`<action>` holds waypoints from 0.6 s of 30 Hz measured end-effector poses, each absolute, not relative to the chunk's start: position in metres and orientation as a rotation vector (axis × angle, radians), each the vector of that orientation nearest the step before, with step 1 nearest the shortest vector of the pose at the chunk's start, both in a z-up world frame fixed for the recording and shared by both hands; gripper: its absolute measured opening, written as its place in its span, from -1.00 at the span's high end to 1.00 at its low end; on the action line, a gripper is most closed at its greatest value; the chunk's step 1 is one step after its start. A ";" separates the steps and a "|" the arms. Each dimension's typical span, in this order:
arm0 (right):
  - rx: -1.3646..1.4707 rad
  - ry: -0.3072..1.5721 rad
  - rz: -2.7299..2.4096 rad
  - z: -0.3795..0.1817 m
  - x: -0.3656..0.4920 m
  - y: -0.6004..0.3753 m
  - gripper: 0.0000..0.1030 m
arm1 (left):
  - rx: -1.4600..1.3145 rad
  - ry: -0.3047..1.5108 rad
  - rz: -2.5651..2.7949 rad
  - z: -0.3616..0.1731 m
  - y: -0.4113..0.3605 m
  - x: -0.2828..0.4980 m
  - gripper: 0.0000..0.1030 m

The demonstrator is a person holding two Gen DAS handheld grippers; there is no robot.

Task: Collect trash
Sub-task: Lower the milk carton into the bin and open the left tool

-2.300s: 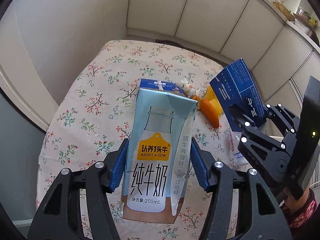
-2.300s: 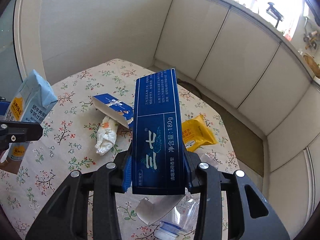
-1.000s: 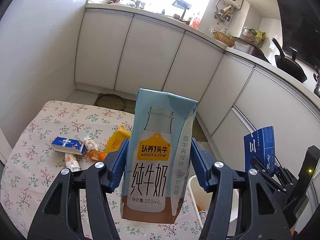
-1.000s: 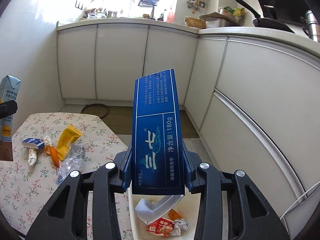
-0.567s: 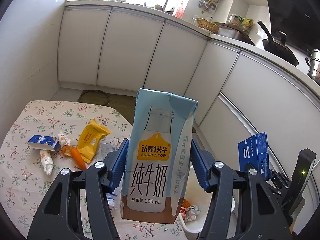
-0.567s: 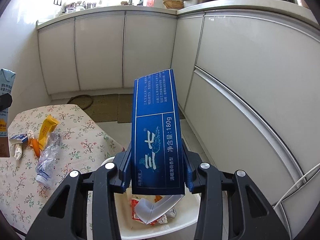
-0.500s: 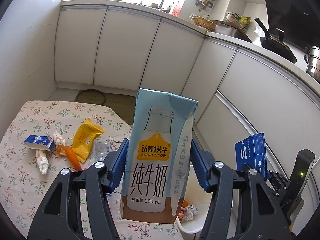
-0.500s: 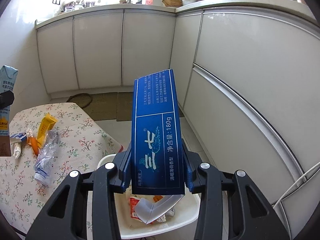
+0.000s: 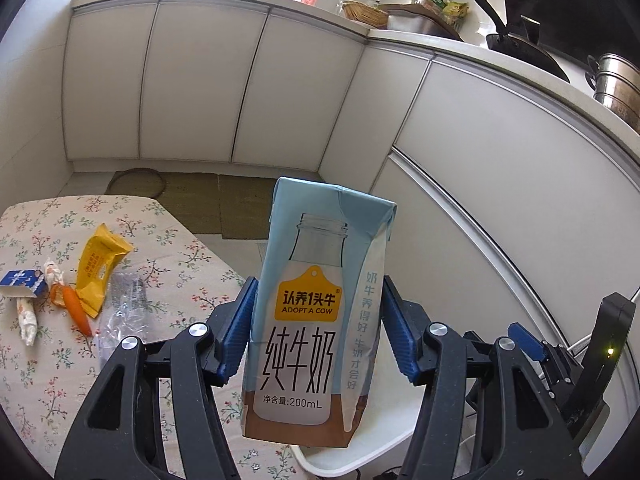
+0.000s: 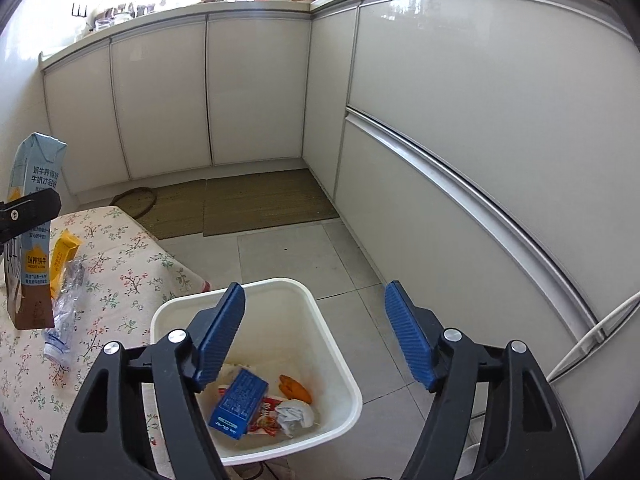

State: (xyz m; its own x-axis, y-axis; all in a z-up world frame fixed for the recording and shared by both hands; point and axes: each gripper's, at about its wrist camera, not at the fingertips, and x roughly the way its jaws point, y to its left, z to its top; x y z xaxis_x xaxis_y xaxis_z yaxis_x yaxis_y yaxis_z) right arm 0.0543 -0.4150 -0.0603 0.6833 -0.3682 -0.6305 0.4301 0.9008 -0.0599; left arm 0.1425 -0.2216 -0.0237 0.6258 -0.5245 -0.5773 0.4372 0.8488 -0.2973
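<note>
The right gripper (image 10: 314, 336) is now standing with its two blue ribbed fingers (image 10: 218, 336) spread wide and empty; half a second ago they were clamping a dark blue rectangular cardboard toothpaste box (image 10: 239, 404), which is now lying tilted below and between the fingers at the bottom of the white square plastic waste bin (image 10: 340, 356), among a red wrapper, crumpled white paper and an orange scrap. One piece of trash is therefore delivered, and this gripper is free to fetch another. The bin's near rim is passing under the left finger, while its far rim is lying just beyond both fingertips, with bare grey floor tiles and white cabinet doors farther ahead, so there is open room to lift up and back. The left gripper (image 9: 316, 332) is gripping a pale blue upright milk carton (image 9: 316, 312) with a brown base, squeezed between its blue pads, exactly as in the earlier views. Below and right of the carton, part of the bin's white rim is showing, so the carton seems to be nearly over the opening but not yet released. Off to the left of those fingers, on the floral tablecloth-covered table (image 9: 36, 364), a crushed clear plastic bottle (image 9: 122, 308), a yellow snack packet (image 9: 98, 268), an orange wrapper and a small blue box are waiting.
</note>
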 end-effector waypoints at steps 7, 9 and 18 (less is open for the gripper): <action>0.121 0.690 -0.542 -0.063 0.045 -0.437 -0.53 | -0.096 0.752 -0.633 -0.043 -0.256 0.143 -0.11; 0.121 0.688 -0.561 -0.064 0.043 -0.441 -0.57 | -0.091 0.771 -0.656 -0.049 -0.263 0.144 -0.10; 0.123 0.700 -0.614 -0.071 0.040 -0.452 -0.60 | -0.074 0.826 -0.672 -0.070 -0.279 0.150 -0.14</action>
